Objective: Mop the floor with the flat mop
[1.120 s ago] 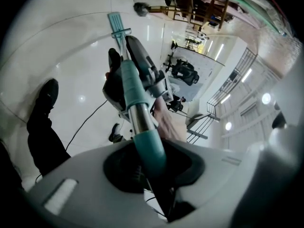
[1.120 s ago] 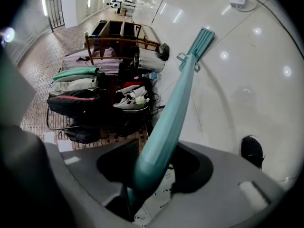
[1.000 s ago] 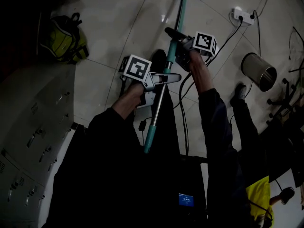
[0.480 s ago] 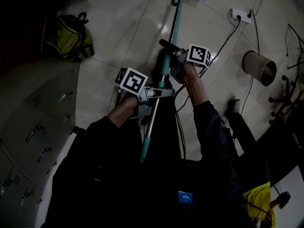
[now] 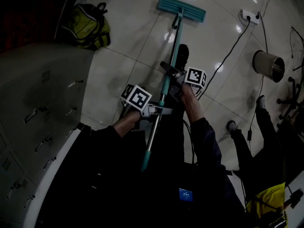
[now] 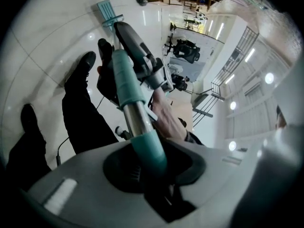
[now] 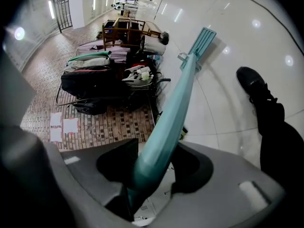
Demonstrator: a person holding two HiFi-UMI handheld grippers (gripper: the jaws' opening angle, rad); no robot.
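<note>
Clamping the flat mop (image 5: 174,37) handle, left gripper (image 5: 159,111) pinching just behind right gripper (image 5: 167,73), its head rests on the floor (image 5: 137,37) well ahead; mopping seems under way, coverage unclear.

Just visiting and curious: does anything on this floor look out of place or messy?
Nothing looks spilled or broken. Two things look loose: a power strip lying on the tiles with its black cable trailing toward the mop handle, and a yellow-green backpack slumped on the floor beside the grey cabinets.

Head view steeply down, gripper views close along mop pole (image 6: 127,87), all sharing mop head (image 5: 182,9)
</note>
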